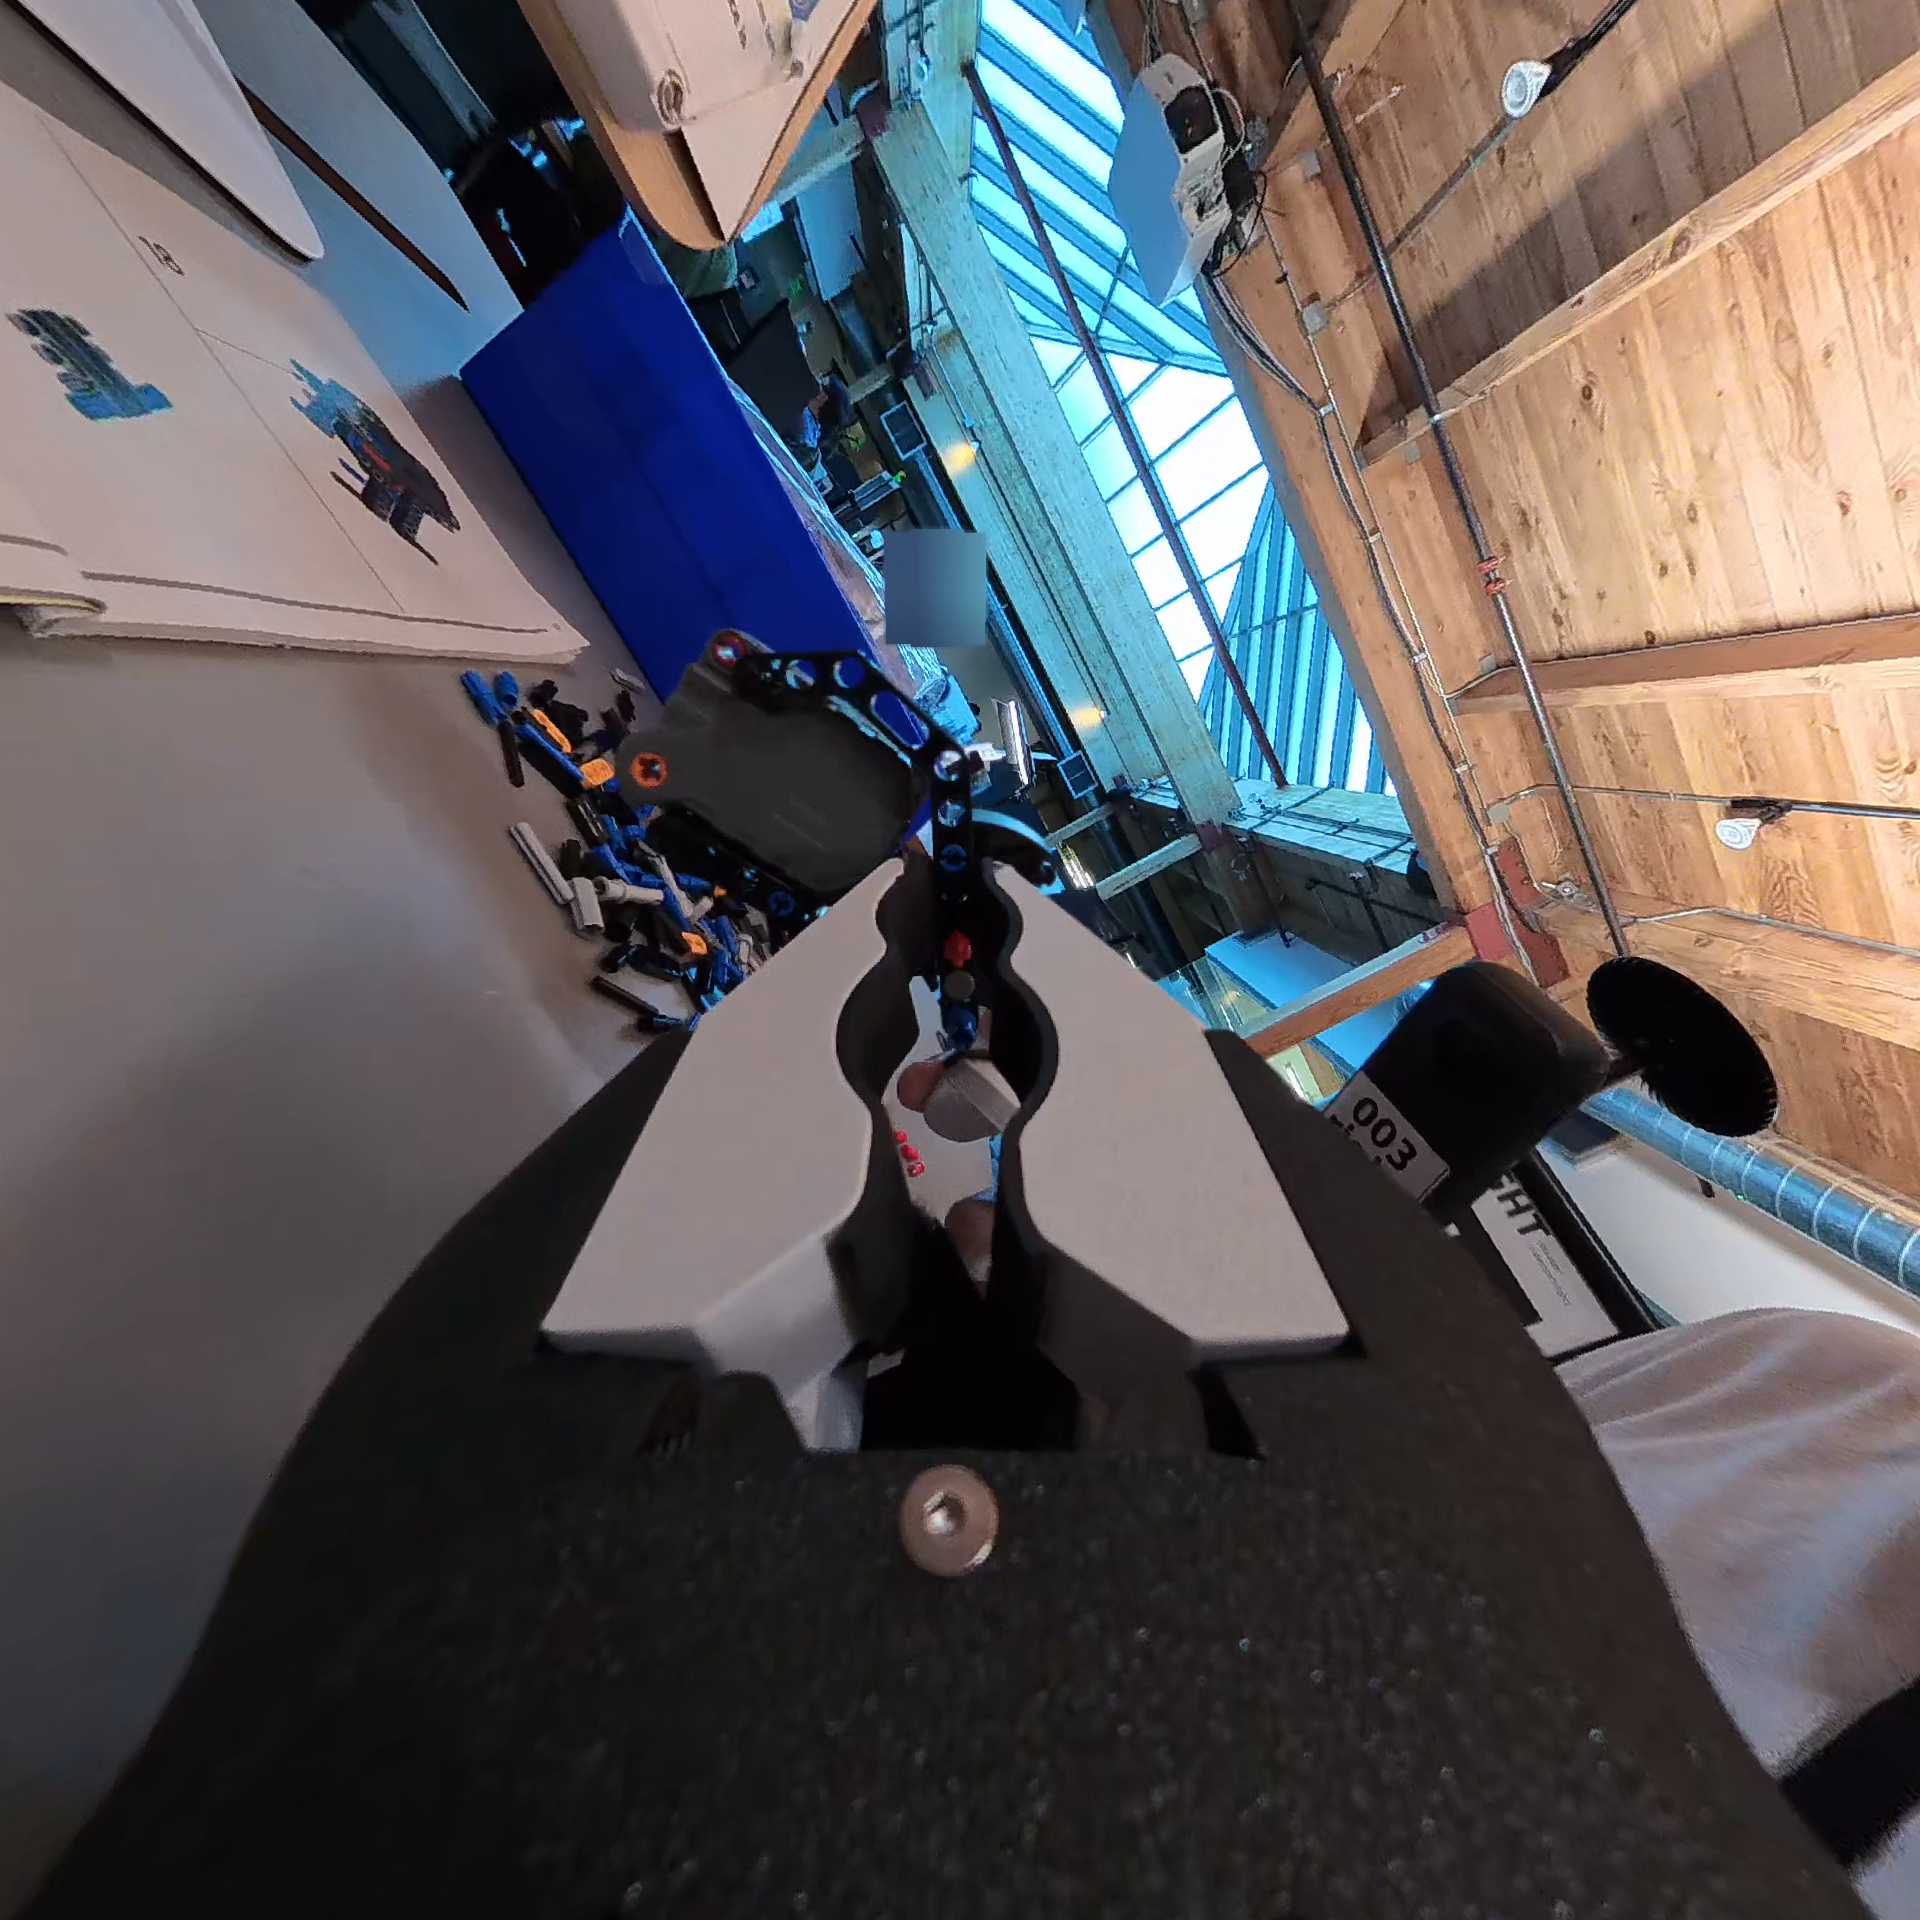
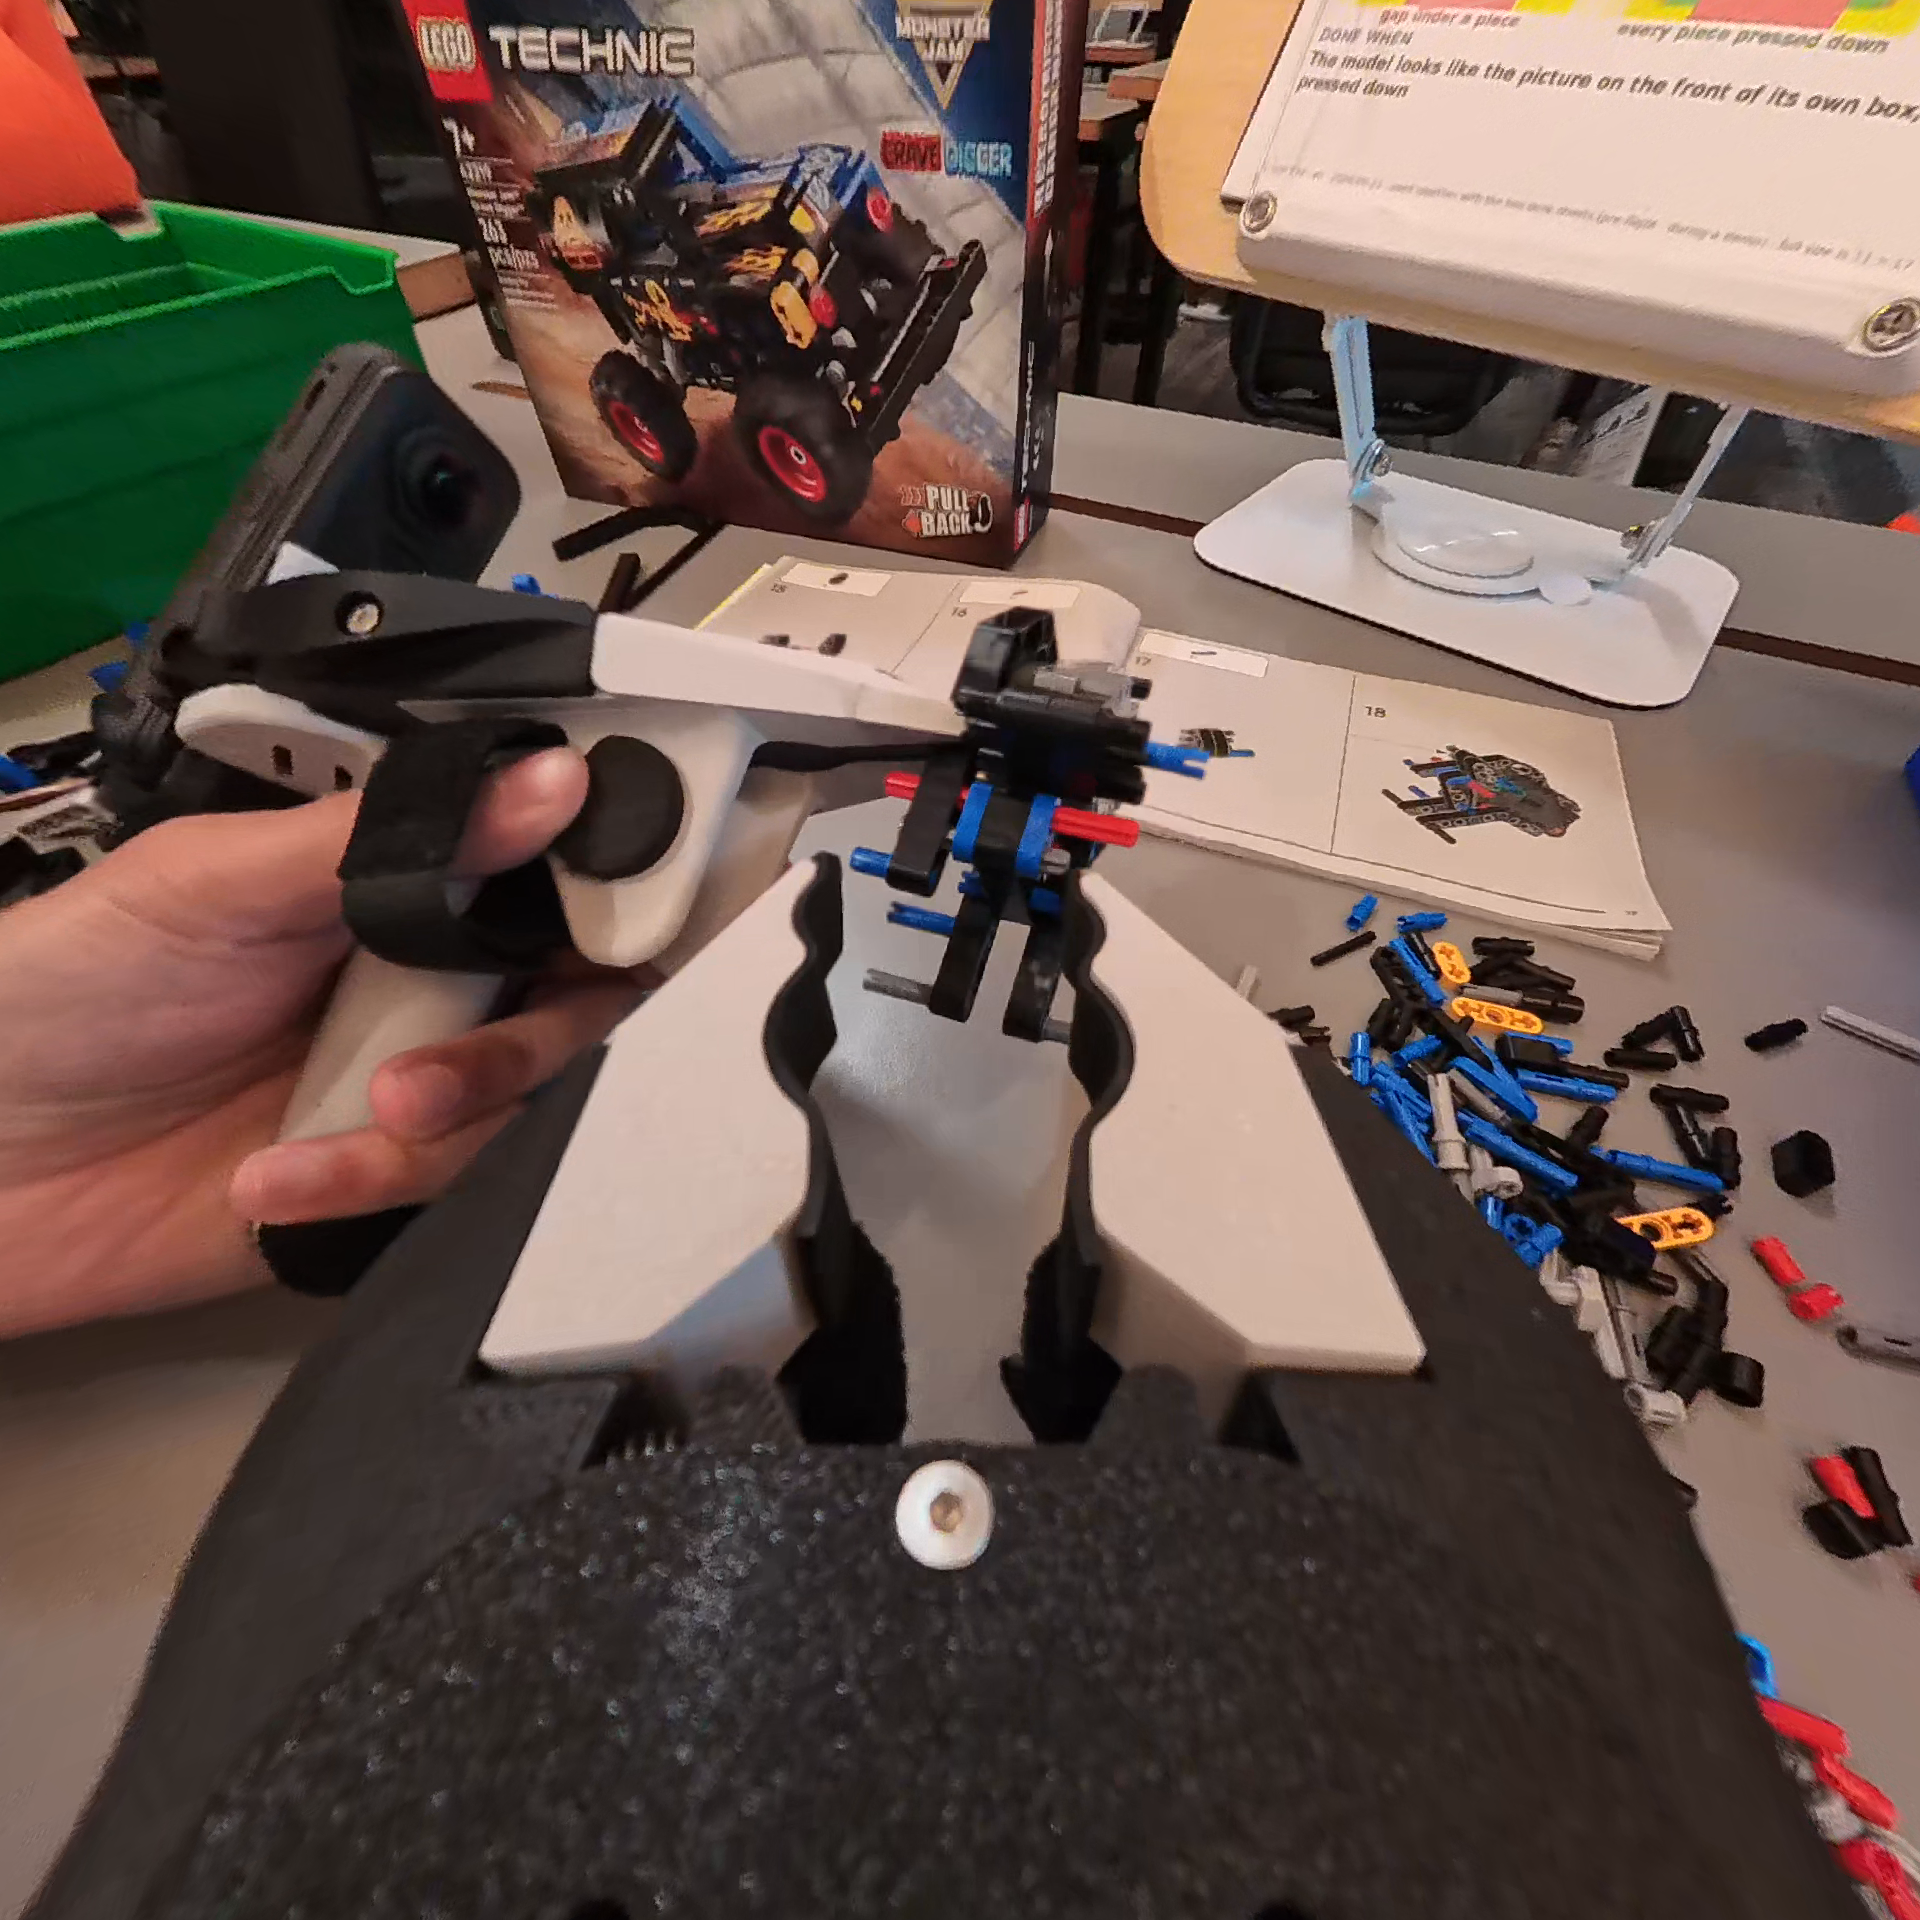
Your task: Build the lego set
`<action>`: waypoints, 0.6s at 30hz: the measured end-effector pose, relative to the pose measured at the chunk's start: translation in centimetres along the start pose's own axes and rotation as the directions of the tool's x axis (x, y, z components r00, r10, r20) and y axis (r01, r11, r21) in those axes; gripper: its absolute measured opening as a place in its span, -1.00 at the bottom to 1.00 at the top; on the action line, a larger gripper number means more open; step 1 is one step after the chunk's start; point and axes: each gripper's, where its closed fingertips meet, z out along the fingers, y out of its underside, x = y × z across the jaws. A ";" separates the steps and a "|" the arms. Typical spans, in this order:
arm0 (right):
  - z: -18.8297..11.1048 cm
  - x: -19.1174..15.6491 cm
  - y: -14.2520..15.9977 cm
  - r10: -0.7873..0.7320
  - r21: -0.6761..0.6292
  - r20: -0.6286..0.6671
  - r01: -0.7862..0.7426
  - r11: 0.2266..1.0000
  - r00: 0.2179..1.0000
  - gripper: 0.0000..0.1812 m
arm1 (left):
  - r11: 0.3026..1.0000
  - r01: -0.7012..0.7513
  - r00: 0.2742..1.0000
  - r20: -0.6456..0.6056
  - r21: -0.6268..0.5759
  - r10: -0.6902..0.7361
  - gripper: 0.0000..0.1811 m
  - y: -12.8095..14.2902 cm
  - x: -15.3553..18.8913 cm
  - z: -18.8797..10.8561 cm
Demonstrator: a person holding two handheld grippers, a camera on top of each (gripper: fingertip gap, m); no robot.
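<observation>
- In the left wrist view, the left tool (image 1: 951, 883) covers the lower end of the lego assembly (image 1: 800, 769); where the fingers meet it is hidden.
- The loose pieces (image 1: 634, 883) on the worktop (image 1: 208, 935) are too small there to sort.
- In the right wrist view, the right tool (image 2: 951, 894) hides the assembly's lowest beams.
- The box (image 2: 748, 260) is cut off at the top edge.
- The green bin (image 2: 156, 395) runs off the left edge.
- The booklet (image 2: 1382, 779) drawings are too small to read.

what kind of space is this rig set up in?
Probably a workshop or lab-style data-collection bench, not a home: exposed timber ceiling with conduit and skylights, a grey table holding a green bin, and a task card on a stand.
</observation>
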 end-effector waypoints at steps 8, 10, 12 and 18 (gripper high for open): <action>0.0 -0.2 -0.4 0.116 0.019 0.079 -0.118 0.993 0.990 -0.57 | 0.995 -0.095 0.994 0.049 0.034 0.093 -0.93 -0.2 0.2 -0.3; -0.1 0.0 -0.6 0.189 0.022 0.112 -0.193 0.981 0.975 -0.57 | 0.992 -0.123 0.990 0.068 0.037 0.121 -0.94 -0.3 0.1 -0.3; -0.1 0.3 -0.6 0.200 0.023 0.105 -0.204 0.979 0.974 -0.61 | 0.988 -0.155 0.985 0.076 0.031 0.152 -0.93 -0.2 0.2 -0.3; 0.2 0.4 -0.4 0.170 0.011 0.075 -0.171 0.985 0.983 -0.65 | 0.974 -0.227 0.968 0.116 0.005 0.225 -0.94 0.4 0.3 0.0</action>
